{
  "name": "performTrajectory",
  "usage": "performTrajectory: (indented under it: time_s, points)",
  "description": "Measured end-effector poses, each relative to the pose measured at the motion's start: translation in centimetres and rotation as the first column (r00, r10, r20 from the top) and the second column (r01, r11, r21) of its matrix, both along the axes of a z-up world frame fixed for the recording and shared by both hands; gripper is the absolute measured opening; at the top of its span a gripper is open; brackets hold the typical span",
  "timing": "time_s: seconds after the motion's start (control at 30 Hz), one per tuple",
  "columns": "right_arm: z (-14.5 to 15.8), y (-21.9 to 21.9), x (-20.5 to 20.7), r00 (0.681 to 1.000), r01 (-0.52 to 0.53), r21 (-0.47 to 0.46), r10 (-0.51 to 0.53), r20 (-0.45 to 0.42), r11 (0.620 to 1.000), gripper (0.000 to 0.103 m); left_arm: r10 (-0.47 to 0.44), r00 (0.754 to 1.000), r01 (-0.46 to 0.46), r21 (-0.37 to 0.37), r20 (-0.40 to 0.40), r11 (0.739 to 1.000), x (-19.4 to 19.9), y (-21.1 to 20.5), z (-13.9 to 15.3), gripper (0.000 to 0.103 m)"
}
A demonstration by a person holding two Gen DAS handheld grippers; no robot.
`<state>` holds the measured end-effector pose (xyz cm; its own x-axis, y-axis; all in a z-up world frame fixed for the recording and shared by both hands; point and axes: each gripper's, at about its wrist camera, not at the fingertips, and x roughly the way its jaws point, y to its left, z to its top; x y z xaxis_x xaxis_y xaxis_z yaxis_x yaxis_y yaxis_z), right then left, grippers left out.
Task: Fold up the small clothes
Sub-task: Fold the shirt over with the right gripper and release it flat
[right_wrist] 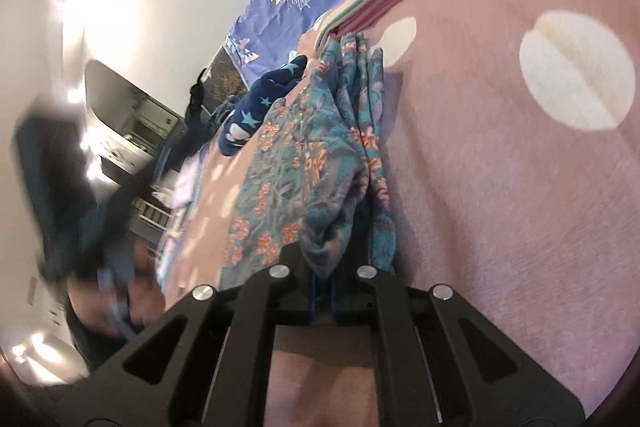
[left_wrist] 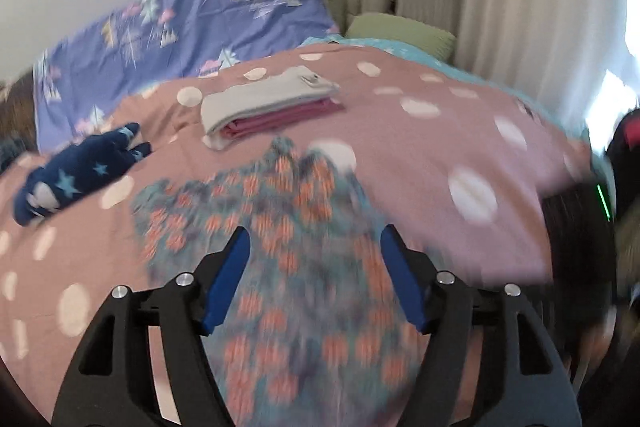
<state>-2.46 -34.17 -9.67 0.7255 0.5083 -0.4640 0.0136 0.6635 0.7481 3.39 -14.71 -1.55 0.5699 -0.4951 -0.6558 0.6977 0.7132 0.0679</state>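
Floral garment (left_wrist: 288, 227): spread on my pink dotted bedspread (left_wrist: 460, 131), lying under and ahead of my left gripper (left_wrist: 316, 259), whose jaws stand wide apart and released. My right gripper (right_wrist: 325, 291) is clenched on a bunched fold of it. Folded stack (left_wrist: 268, 103) beyond the left jaws; star-print navy piece (left_wrist: 76, 175) off to their left.

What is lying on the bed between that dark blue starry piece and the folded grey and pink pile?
Only bare bedspread, pink with pale dots, lies between the starry garment and the folded pile, as the left wrist view shows.
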Motion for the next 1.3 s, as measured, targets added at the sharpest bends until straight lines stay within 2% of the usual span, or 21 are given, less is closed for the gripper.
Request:
performTrajectory:
  time_s: [0.17, 0.23, 0.33, 0.4, 0.43, 0.53, 0.6, 0.67, 0.73, 0.8, 0.9, 0.97, 1.07, 1.13, 1.17, 1.2, 1.3]
  points:
    - [0.1, -0.1, -0.1, 1.000, -0.012, 0.045, 0.013, -0.009, 0.999, 0.005, 0.010, 0.999, -0.006, 0.103, -0.033, 0.995, -4.9, 3.4, -4.1, 0.073]
    - [0.5, 0.0, -0.1, 1.000, -0.010, 0.044, 0.010, -0.006, 0.999, 0.005, 0.054, 0.997, -0.045, 0.145, -0.058, 0.988, -5.5, 4.6, -6.0, 0.073]
    - [1.0, 0.3, -0.2, 1.000, -0.002, 0.032, 0.002, -0.005, 0.999, 0.005, 0.156, 0.987, -0.146, 0.197, -0.041, 0.970, -5.1, 6.1, -7.9, 0.073]
    - [1.3, 0.5, -0.2, 1.000, 0.004, 0.025, -0.004, -0.004, 1.000, 0.005, 0.211, 0.976, -0.200, 0.181, -0.044, 0.963, -4.5, 7.1, -8.0, 0.073]
    - [1.4, 0.5, -0.1, 1.000, 0.006, 0.020, -0.006, -0.003, 1.000, 0.005, 0.230, 0.971, -0.219, 0.144, -0.061, 0.965, -4.1, 7.7, -7.8, 0.073]
    - [1.7, 0.6, -0.2, 1.000, 0.016, -0.015, -0.016, 0.001, 1.000, 0.005, 0.246, 0.966, -0.239, 0.094, -0.073, 0.966, -3.8, 8.5, -7.4, 0.073]
    - [1.7, 0.9, -0.1, 1.000, 0.018, -0.033, -0.018, -0.005, 0.999, 0.005, 0.260, 0.964, -0.253, 0.113, -0.049, 0.961, -3.6, 8.6, -7.7, 0.073]
    - [1.4, 0.9, -0.1, 1.000, 0.017, -0.044, -0.018, -0.021, 0.999, 0.005, 0.299, 0.954, -0.292, 0.160, -0.022, 0.943, -3.0, 8.7, -8.4, 0.073]
    - [1.1, 0.8, -0.3, 0.999, 0.010, -0.061, -0.012, -0.040, 0.998, 0.006, 0.321, 0.947, -0.312, 0.154, -0.034, 0.937, -2.9, 9.3, -8.7, 0.073]
    - [1.0, 0.3, -0.8, 0.999, 0.004, -0.097, -0.009, -0.053, 0.995, 0.016, 0.328, 0.943, -0.318, 0.134, -0.056, 0.939, -2.7, 10.0, -8.6, 0.073]
    - [1.2, -0.5, -2.1, 0.999, -0.002, -0.180, -0.005, -0.038, 0.984, 0.019, 0.328, 0.942, -0.318, 0.127, -0.071, 0.940, -2.6, 10.3, -8.7, 0.074]
    - [1.4, -0.6, -2.7, 0.999, -0.030, -0.255, 0.021, -0.037, 0.966, 0.030, 0.333, 0.940, -0.322, 0.128, -0.077, 0.938, -2.5, 10.3, -8.9, 0.075]
    - [1.3, 0.3, -2.8, 0.995, -0.100, -0.338, 0.087, -0.055, 0.936, 0.032, 0.337, 0.938, -0.325, 0.127, -0.085, 0.937, -2.5, 10.1, -9.1, 0.076]
    - [1.1, 1.1, -2.7, 0.992, -0.129, -0.367, 0.114, -0.062, 0.921, 0.033, 0.337, 0.937, -0.326, 0.125, -0.087, 0.937, -2.5, 10.1, -9.1, 0.076]
    - [1.0, 1.3, -2.5, 0.991, -0.132, -0.374, 0.116, -0.066, 0.918, 0.029, 0.338, 0.937, -0.326, 0.123, -0.089, 0.937, -2.4, 10.2, -9.1, 0.076]
    - [0.9, 1.4, -2.4, 0.991, -0.132, -0.381, 0.114, -0.068, 0.915, 0.015, 0.339, 0.936, -0.327, 0.122, -0.090, 0.937, -2.3, 10.2, -9.2, 0.076]
    - [1.6, 1.3, -2.7, 0.993, -0.120, -0.366, 0.113, -0.041, 0.923, 0.008, 0.340, 0.936, -0.329, 0.122, -0.089, 0.937, -2.3, 10.2, -9.2, 0.076]
